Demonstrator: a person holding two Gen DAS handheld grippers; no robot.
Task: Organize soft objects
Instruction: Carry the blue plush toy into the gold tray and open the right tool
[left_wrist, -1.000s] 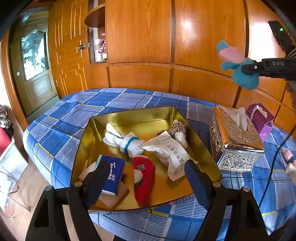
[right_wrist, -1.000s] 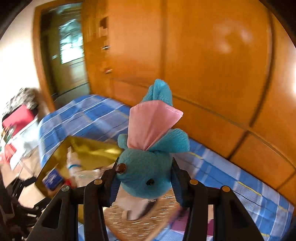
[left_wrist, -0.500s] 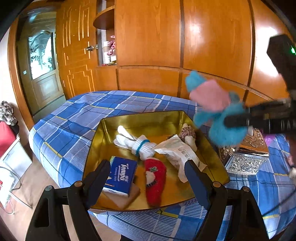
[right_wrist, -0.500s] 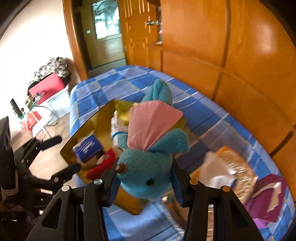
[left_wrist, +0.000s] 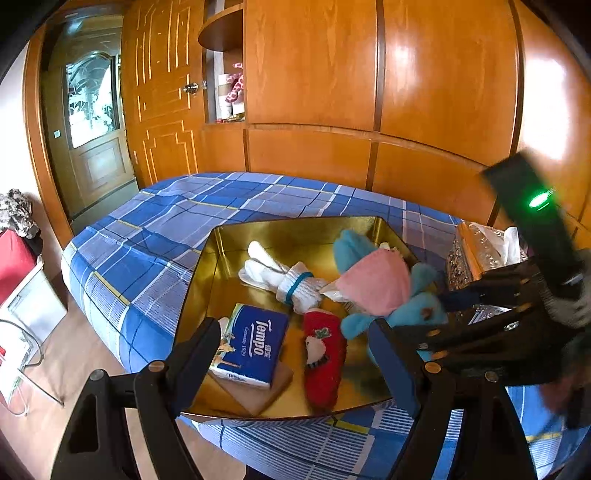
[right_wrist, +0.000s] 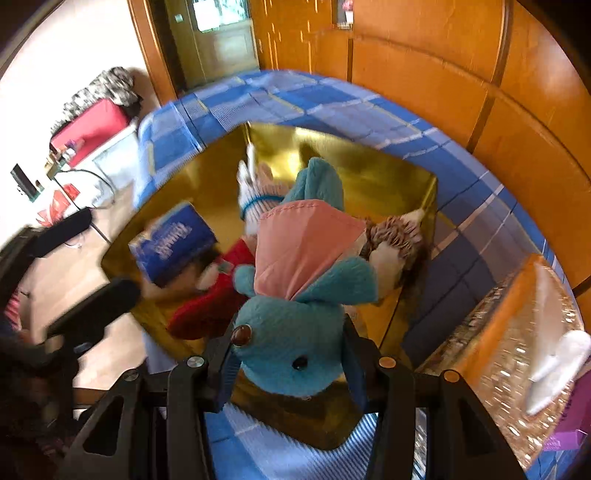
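Note:
My right gripper (right_wrist: 291, 360) is shut on a blue plush toy (right_wrist: 295, 332) with a pink fin, pads pressing its head from both sides. The toy (left_wrist: 380, 288) hangs over the right side of the gold tray (left_wrist: 295, 229) on the blue plaid bed. In the tray lie rolled white socks (left_wrist: 291, 280), a red sock (left_wrist: 323, 354), a blue Tempo tissue pack (left_wrist: 253, 345), a white packet mostly hidden behind the toy, and a small hedgehog plush (right_wrist: 395, 240). My left gripper (left_wrist: 295, 358) stands open at the tray's near edge, holding nothing.
A silver ornate tissue box (left_wrist: 476, 258) stands right of the tray, with a purple box (right_wrist: 569, 424) beyond it. Wooden wardrobe panels (left_wrist: 314, 74) rise behind the bed. A red case (right_wrist: 88, 125) and floor clutter sit to the left of the bed.
My right gripper has carried the blue plush down and leftward, from high by the wardrobe to just above the tray's right side, tilting to point more steeply down. The left gripper barely moved.

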